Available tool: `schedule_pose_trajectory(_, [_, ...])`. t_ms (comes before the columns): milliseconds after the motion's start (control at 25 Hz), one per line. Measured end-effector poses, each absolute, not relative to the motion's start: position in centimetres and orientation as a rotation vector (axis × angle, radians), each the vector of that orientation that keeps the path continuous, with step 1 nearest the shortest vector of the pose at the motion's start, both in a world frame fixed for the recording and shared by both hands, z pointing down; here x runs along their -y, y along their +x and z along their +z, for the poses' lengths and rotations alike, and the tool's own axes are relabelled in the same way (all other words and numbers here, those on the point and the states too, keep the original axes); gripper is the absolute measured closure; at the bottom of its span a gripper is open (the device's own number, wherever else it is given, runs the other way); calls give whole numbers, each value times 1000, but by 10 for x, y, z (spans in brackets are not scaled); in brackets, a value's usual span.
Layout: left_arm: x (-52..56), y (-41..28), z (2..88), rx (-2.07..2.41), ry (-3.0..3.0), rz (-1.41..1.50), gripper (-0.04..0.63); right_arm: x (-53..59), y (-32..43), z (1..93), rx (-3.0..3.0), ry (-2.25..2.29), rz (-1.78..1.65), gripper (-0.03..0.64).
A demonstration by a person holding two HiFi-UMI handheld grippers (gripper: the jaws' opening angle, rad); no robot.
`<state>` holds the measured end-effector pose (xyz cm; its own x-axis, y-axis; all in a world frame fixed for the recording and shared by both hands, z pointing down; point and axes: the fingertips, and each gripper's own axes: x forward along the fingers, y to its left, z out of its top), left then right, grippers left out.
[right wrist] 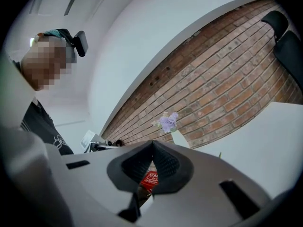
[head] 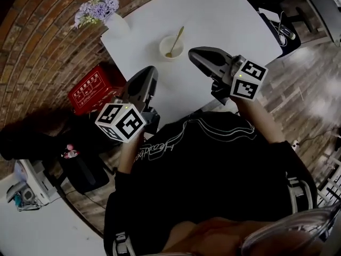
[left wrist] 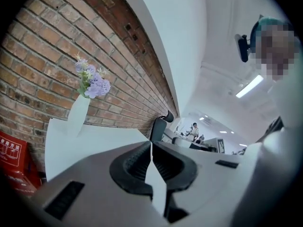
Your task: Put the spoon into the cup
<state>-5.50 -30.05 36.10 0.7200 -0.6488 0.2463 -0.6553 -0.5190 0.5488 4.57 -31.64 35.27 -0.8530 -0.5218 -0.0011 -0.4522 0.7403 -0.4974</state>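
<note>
**Spoon is in the cup, both jaws empty**

The spoon (head: 176, 40) stands in the cup (head: 163, 51), bowl end down and handle leaning over the rim toward 1 o'clock. It rests there on its own, with nothing touching it. The cup sits on the white worktop (head: 224, 15), back from your edge, so neither is at risk of being knocked off. Judged from this, the task looks done.

Your right gripper (head: 193, 54) hangs at about 4 o'clock of the cup, near it but apart. In the right gripper view its jaws are pressed together with nothing between them. Your left gripper (head: 151, 71) is at about 7 o'clock of the cup, a little further off. Its jaws also meet tip to tip and carry nothing. Both point roughly level across the worktop rather than down at the cup, which suits a hands-off pose.

A vase (head: 116, 24) of purple flowers stands at 10 o'clock of the cup, near the worktop's corner. A red crate (head: 90, 92) sits on the floor at 8 o'clock, by the brick wall.
</note>
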Motion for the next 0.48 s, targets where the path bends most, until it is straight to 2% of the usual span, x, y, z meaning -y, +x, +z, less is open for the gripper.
schedule_pose_trajectory(480, [288,-45,328,928,2419,-27,588,285,32,334,-2812,-691,-743,620])
